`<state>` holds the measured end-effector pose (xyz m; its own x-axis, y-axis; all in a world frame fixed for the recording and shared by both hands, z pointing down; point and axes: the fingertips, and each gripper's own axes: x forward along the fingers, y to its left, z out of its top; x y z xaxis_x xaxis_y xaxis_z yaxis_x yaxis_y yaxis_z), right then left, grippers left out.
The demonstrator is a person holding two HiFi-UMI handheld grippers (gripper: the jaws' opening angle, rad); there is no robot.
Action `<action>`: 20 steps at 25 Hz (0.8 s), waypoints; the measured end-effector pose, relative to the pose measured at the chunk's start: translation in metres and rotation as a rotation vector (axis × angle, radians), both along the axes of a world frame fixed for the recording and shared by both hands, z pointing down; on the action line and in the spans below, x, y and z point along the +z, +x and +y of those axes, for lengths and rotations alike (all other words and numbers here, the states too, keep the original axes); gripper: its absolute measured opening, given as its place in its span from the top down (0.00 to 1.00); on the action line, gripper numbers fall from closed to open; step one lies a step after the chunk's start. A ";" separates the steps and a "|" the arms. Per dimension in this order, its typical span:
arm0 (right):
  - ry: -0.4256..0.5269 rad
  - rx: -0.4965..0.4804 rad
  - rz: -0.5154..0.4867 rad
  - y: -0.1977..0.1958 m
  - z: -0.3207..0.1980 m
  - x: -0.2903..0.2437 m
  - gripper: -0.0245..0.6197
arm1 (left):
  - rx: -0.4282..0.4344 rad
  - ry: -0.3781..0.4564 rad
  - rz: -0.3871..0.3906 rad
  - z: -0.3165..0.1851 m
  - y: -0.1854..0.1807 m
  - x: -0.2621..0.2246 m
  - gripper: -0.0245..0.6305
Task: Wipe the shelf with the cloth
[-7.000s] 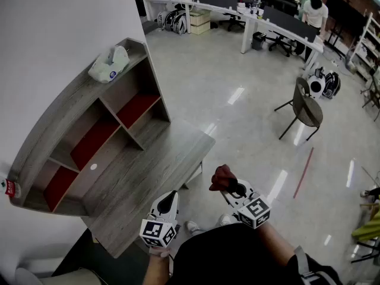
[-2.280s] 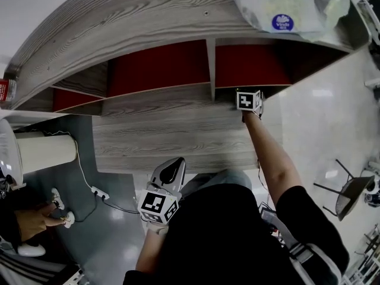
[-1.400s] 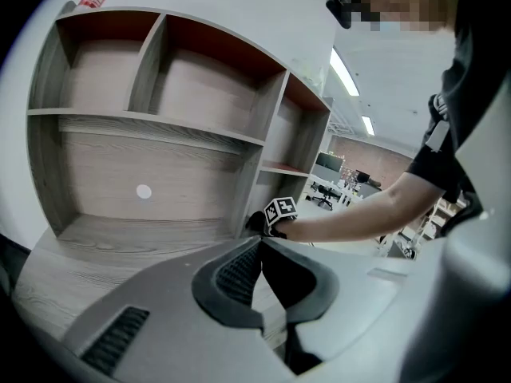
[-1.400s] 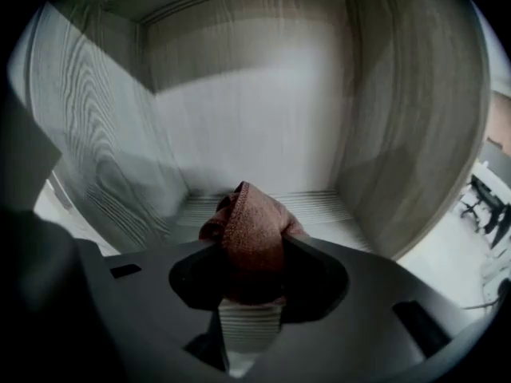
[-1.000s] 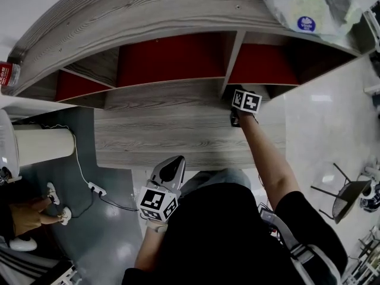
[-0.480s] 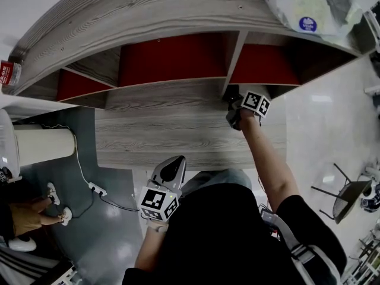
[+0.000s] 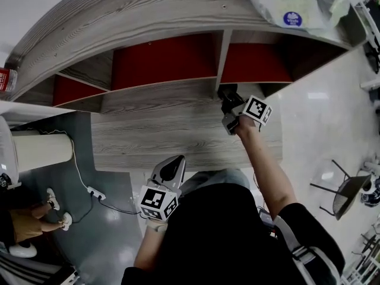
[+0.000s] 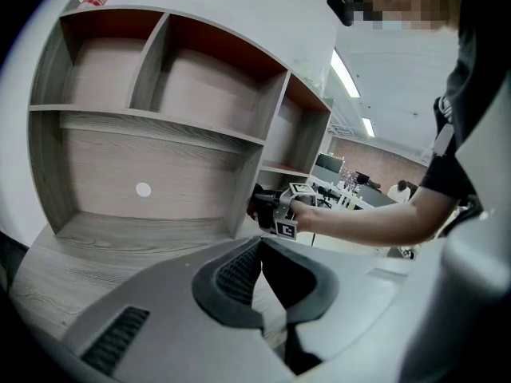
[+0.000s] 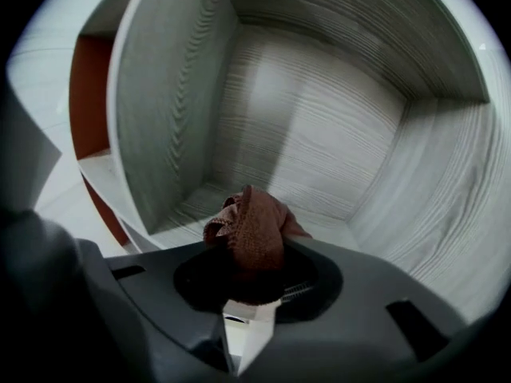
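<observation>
The left tongs (image 7: 171, 166) hover off the near edge of the grey wood-grain table (image 7: 148, 138), pressed together with nothing between them. Behind the table stands the grey wood-grain shelf with red back panels (image 7: 119, 22). Further right, the right tongs (image 7: 225, 95), whose jaws have just been closing, pinch the crumpled reddish-brown cloth (image 9: 251, 230) at the mouth of the lower right compartment, just beside its upright divider.
</observation>
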<state>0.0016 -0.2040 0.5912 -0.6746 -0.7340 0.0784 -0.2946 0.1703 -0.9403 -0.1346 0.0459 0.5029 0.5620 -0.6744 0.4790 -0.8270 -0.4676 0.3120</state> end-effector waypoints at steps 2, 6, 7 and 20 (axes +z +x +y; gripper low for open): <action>0.039 0.008 -0.042 0.000 0.003 -0.020 0.83 | 0.002 -0.001 0.001 0.000 0.002 0.000 0.95; 0.100 0.011 -0.079 0.001 0.006 -0.046 0.83 | 0.006 -0.005 0.001 -0.002 0.005 0.001 0.95; 0.119 0.006 -0.074 0.001 0.005 -0.051 0.83 | 0.006 -0.006 0.000 -0.002 0.005 0.001 0.95; 0.164 0.074 -0.145 0.005 -0.049 -0.037 0.83 | -0.028 -0.025 -0.020 -0.001 -0.005 0.005 0.95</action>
